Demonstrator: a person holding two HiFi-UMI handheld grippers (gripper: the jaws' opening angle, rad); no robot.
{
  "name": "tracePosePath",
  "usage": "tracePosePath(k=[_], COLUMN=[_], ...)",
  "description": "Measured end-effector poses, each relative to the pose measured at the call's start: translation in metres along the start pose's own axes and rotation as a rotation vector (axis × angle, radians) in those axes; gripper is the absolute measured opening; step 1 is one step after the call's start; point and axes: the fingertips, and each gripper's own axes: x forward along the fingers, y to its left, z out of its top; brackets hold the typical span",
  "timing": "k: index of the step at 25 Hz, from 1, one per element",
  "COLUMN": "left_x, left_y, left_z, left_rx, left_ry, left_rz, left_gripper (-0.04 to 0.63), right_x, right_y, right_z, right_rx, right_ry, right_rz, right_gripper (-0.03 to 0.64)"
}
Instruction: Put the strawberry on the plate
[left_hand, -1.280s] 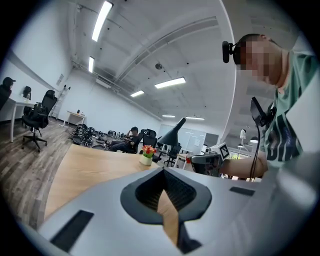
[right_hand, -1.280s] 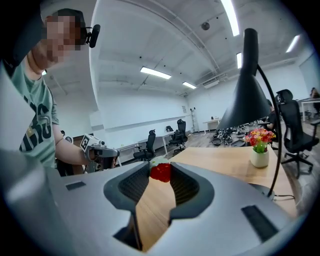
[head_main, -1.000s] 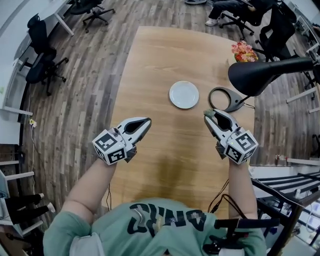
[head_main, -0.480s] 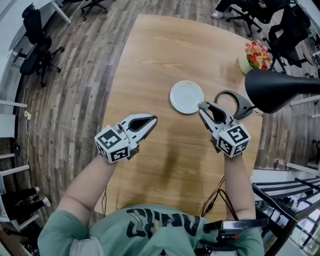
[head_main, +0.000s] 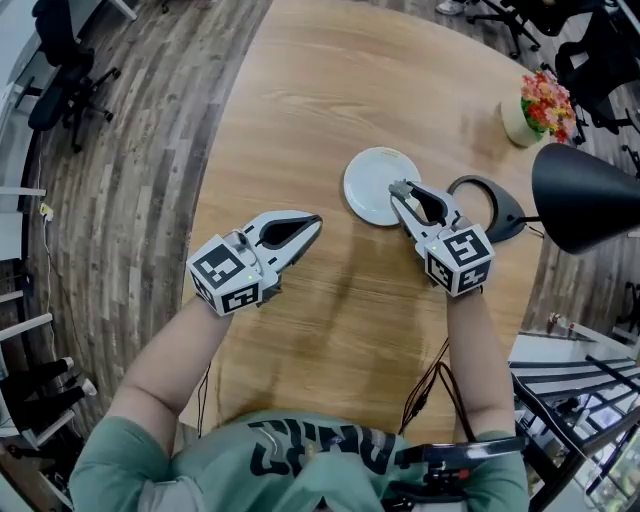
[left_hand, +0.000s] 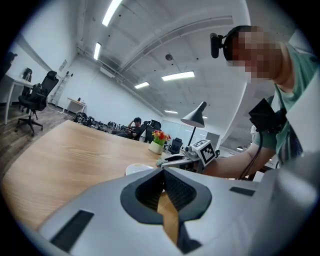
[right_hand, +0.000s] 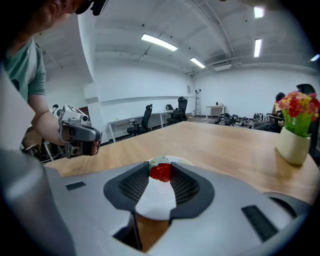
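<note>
The wide wooden table (head_main: 330, 120) takes up most of the head view, with the person at its near edge, both forearms stretched out over it. At the far right a black desk lamp (head_main: 590, 205) leans over the tabletop, and its ring-shaped base (head_main: 490, 200) rests on the wood.

The left gripper (head_main: 312, 222) is out over bare wood, well apart from everything else. Its jaw tips meet with nothing between them.

The right gripper (head_main: 398, 190) reaches in from the lamp side, its tips over the near rim of the white plate (head_main: 370, 180). Its jaws are part way closed and pinch the strawberry (right_hand: 161, 171) right at their tips.

A small pot of flowers (head_main: 530, 110) stands beyond the lamp base.

The red strawberry, green cap on top, sits over the plate's edge. Whether it is touching the plate or held just above it, I can't quite tell.
</note>
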Motion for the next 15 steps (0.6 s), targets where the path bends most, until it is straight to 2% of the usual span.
tracePosePath(k=[11,15], left_x=[0.013,0.012], left_y=[0.007,0.006], left_z=[-0.005,-0.007], left_rx=[-0.011,-0.001], left_ry=[-0.007,-0.007], left_rz=[-0.015,-0.023], left_gripper=[0.003,0.003], right_x=[0.028,0.031], right_y=[-0.016,-0.011], right_z=[-0.011,-0.008], right_rx=[-0.047,-0.087], right_ry=[0.061,0.061], right_rz=[-0.046,-0.033], right_gripper=[0.135,0.14])
